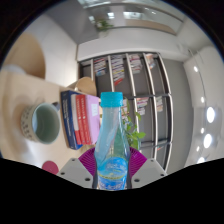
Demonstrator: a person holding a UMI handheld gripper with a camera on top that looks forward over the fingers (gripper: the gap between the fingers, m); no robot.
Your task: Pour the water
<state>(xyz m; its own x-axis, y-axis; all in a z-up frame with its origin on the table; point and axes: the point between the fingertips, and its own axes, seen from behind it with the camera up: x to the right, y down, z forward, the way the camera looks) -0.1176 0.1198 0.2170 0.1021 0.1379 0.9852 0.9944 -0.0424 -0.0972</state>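
Hand-held gripper (111, 172): clamped on bottle (112, 140), both pink pads (88, 160) pressing its sides. Bottle: clear, blue cap, upright between fingers. Cup (45, 122): on table (20, 90), left of bottle.

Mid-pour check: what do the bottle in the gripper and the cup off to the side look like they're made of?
The bottle looks like clear, glossy plastic: you can see through it, and it has a light blue screw cap. The cup seems glazed ceramic, pale and opaque with a thick rim, though plastic is possible.
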